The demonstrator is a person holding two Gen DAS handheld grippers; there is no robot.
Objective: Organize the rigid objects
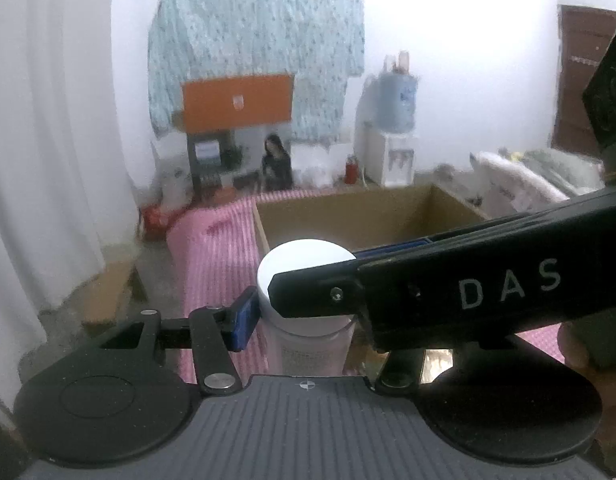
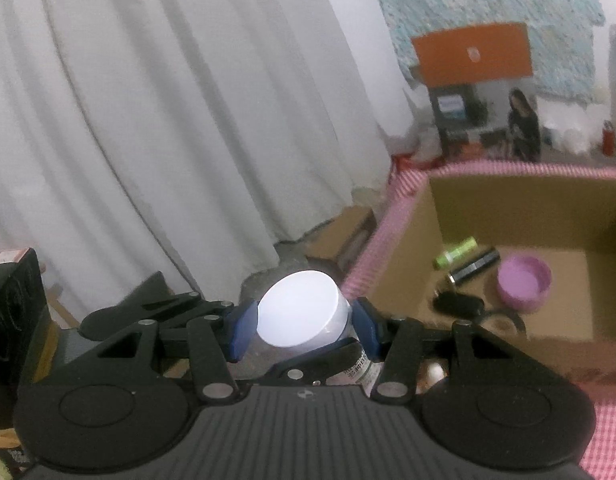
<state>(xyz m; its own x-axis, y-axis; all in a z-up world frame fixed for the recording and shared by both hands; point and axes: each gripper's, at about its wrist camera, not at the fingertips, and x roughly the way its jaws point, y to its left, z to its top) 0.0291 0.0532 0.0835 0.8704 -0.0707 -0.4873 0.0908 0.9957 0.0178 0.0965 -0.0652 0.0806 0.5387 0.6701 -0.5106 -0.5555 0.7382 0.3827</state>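
White-lidded clear plastic jar [image 2: 298, 314], round and smooth, sat clamped between the right gripper [image 2: 300, 322] blue padded fingers [image 2: 240, 330]. Left gripper [image 1: 304, 312] fingers [image 1: 246, 318] also clenched on it from the sides. Held near the cardboard box [image 2: 427, 240] left wall, over the pink-checkered worktop [image 2: 371, 256] edge.

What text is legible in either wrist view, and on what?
"DAS": white letters on the right gripper arm crossing the left wrist view.
Bottle label: print too blurred to read.
Orange sign: pale mark, unreadable.
Red-and-white label on the black block at the left edge: unreadable.
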